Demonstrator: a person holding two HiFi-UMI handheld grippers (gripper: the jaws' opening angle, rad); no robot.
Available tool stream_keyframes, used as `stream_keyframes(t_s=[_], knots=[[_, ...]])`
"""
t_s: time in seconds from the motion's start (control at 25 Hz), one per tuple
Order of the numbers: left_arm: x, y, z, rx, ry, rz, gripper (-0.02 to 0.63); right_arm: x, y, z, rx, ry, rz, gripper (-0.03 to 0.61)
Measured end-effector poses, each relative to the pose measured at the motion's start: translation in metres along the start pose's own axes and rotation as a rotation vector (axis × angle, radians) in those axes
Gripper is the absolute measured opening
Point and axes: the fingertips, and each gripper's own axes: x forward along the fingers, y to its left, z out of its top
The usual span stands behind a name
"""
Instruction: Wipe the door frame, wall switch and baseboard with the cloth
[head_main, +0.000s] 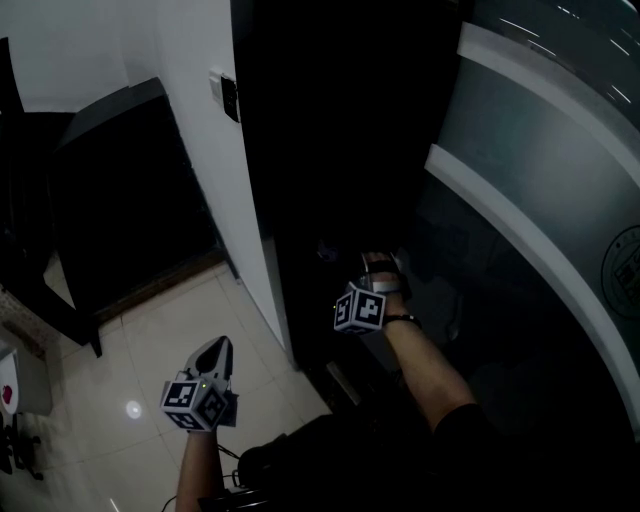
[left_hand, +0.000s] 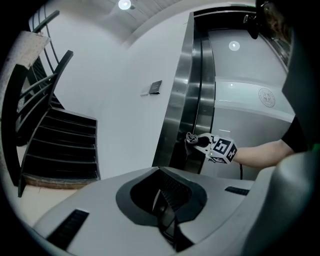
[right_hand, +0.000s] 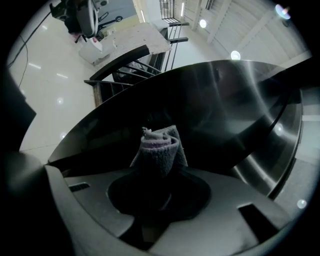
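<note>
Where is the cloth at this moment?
The cloth is clamped, folded, in the right gripper. In the left gripper view it is right of centre, at the metal door frame, lower than the wall switch.

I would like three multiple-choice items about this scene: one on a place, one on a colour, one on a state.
1. Where is the cloth?
A on the floor
B on a chair
C at the door frame

2. What colour is the wall round the switch?
A white
B red
C green

3. How is the left gripper?
A shut on the cloth
B wide open
C shut, empty

Key:
1 C: the right gripper holds it up at the door frame.
2 A: it shows white in the left gripper view.
3 C: its jaws meet with nothing between them.
</note>
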Motion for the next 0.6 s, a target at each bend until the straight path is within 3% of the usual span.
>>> stream_keyframes(t_s=[0.6], knots=[[0.009, 0.011, -0.003, -0.004, 0.014, 0.003, 0.000, 0.011, 0.053, -0.021, 0.010, 0.063, 0.127, 0.094]])
